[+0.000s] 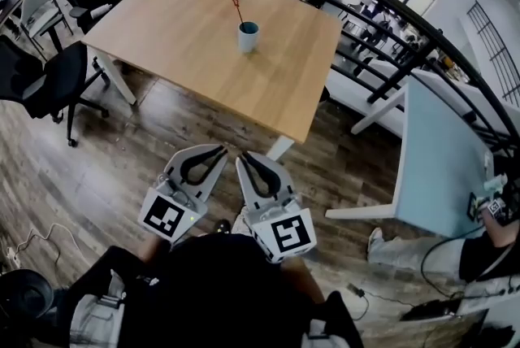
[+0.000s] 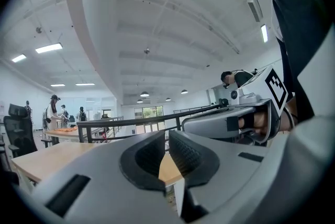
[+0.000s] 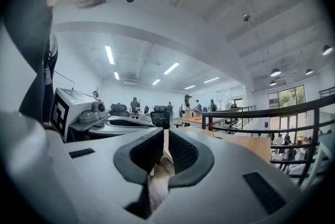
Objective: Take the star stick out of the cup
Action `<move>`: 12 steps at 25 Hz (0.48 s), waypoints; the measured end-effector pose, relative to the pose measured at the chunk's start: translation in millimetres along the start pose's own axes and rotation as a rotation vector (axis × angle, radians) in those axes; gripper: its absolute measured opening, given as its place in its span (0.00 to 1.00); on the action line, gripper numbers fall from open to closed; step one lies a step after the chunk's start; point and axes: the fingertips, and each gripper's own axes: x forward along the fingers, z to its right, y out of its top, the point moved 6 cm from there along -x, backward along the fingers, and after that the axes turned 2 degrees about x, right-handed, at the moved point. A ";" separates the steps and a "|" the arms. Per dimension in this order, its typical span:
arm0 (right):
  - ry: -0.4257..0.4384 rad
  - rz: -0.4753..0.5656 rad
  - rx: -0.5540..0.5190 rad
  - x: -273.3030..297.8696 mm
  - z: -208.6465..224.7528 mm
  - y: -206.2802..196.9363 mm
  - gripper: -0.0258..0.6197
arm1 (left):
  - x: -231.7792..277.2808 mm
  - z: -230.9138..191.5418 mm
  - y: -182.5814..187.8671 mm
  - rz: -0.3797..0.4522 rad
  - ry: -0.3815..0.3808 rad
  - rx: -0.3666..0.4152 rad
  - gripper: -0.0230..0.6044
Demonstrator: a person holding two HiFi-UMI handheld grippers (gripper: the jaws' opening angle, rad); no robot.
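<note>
My left tool (image 1: 219,150) and right tool (image 1: 242,158) side by side, both pinched closed on nothing, star stick (image 1: 238,10) in cup (image 1: 249,36) on tabletop (image 1: 179,29), well ahead of them.

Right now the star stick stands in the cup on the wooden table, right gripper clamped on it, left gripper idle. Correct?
Not quite. The star stick does stand in the cup on the wooden table and the left gripper is idle, but the right gripper is not on it: the head view shows it short of the table, jaws together on nothing.
</note>
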 end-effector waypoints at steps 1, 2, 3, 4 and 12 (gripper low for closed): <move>0.002 -0.003 0.003 3.2 3.0 -1.1 0.08 | 2.6 -2.5 -1.6 -0.004 0.002 -0.005 0.09; 0.004 -0.006 0.006 6.6 7.1 -2.2 0.08 | 6.0 -5.1 -2.9 -0.006 0.005 -0.005 0.09; 0.008 -0.007 0.009 10.6 11.8 -3.0 0.08 | 10.0 -8.3 -3.7 -0.007 0.008 -0.001 0.09; 0.014 -0.008 0.010 15.2 16.5 -3.4 0.08 | 14.1 -11.9 -4.1 -0.007 0.013 0.002 0.09; 0.055 0.012 0.018 51.8 63.6 5.1 0.08 | 60.4 -42.6 -1.2 -0.021 0.047 0.010 0.09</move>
